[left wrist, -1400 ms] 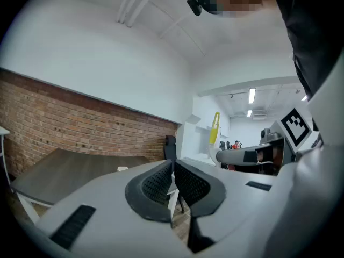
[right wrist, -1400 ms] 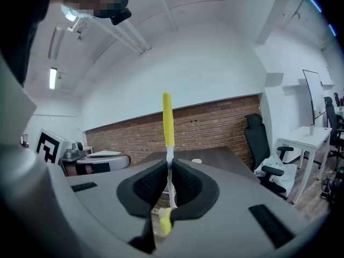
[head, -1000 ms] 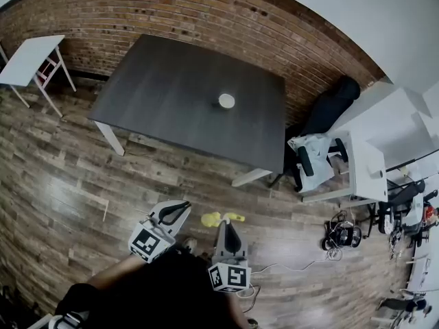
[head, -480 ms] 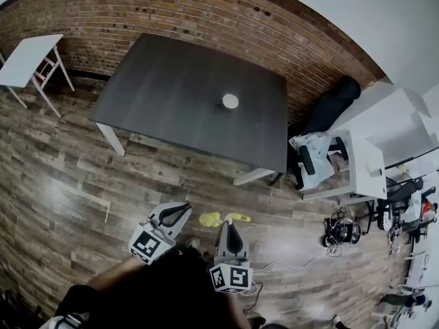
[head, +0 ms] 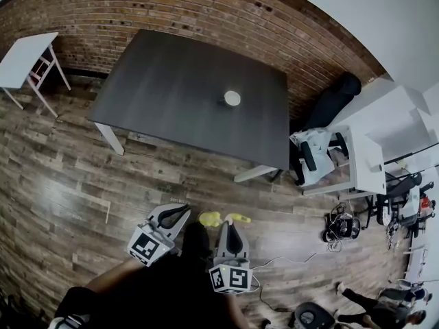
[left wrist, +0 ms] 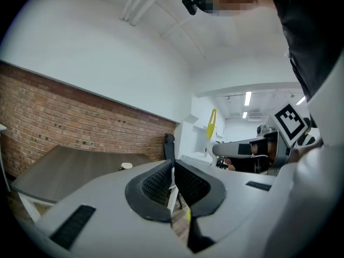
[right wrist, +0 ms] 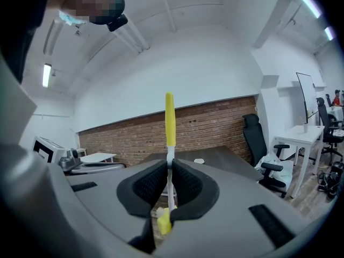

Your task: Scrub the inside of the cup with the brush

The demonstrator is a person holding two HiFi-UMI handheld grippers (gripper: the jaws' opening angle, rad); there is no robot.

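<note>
brush point(right wrist: 170, 123) upright, yellow handle up

The table point(head: 185, 88) backs onto the brick wall point(head: 171, 9), which runs behind it. The cup point(head: 232, 98) sits on the table, toward its right side. Left of the table, near the same wall, stands a small side table point(head: 20, 57). Right of the table is an office chair point(head: 314, 149), with a desk point(head: 370, 160) further out. In front of the table, well apart from it, the left gripper point(head: 180, 212) hangs before its middle and the right gripper point(head: 228, 226) before its right part (the brush point(head: 211, 218) is crosswise between that one's jaws). A person point(head: 374, 310) is far off to the table's front right.
</note>
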